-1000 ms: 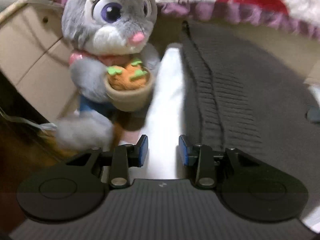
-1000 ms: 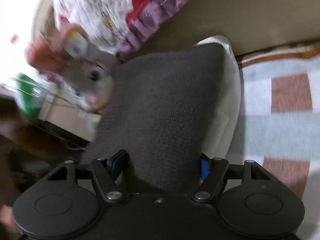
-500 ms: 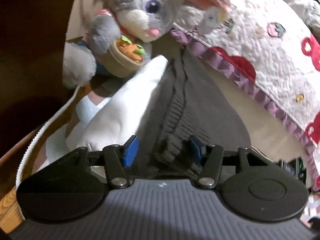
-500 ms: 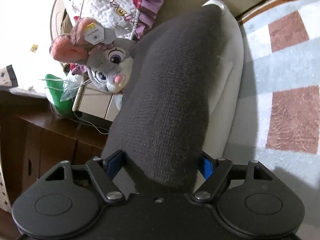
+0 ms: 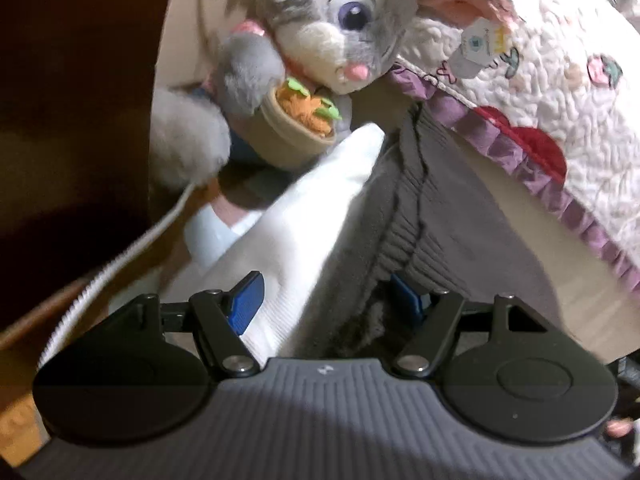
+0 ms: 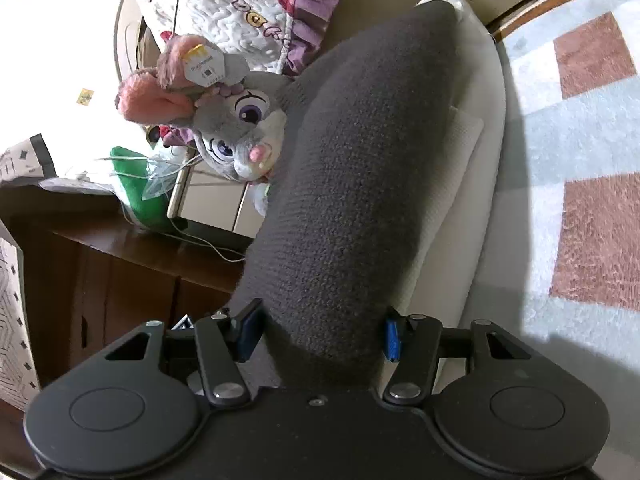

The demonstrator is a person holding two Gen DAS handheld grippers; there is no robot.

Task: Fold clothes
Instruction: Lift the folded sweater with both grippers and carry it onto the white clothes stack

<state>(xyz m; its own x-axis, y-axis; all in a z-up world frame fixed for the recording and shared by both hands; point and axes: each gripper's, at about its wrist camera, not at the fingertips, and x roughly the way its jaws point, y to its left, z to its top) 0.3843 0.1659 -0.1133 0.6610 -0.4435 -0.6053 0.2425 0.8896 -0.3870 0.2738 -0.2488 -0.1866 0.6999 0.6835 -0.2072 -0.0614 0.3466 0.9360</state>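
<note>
Left gripper [image 5: 326,300]: it points down at a slant over the clothes. Its fingers [image 5: 245,300] are spreading apart. White cloth and grey knit lie between them, but the left blue pad stands clear of the fabric. Whether the right pad touches the knit I cannot tell, because the knit covers it.

Right gripper [image 6: 320,338]: it points nearly level along the rolled sweater. Its fingers [image 6: 247,330] are closing, and the dark roll fills the gap between the 2 pads. The pads seem to sit against its sides, but a firm pinch I cannot confirm.

Grey sweater [image 6: 360,168]: a dark knitted piece lying on top of the white garment [image 5: 304,220]. Its ribbed edge [image 5: 404,248] reaches the left gripper.

White garment: it lies under the sweater and shows on both of its sides.

Left wrist view only: the plush rabbit [image 5: 332,28] holds a small pot of carrots [image 5: 298,120]. A white cord [image 5: 132,248] runs at the left, and a quilted blanket [image 5: 540,92] with a purple frill lies at the right.

Right wrist view only: a checked blanket [image 6: 580,160] in pale blue and reddish brown lies beside the clothes. There are also a dark wooden cabinet [image 6: 120,272], a green item [image 6: 134,184] and a paper tag [image 6: 204,66] on the rabbit's ear.
</note>
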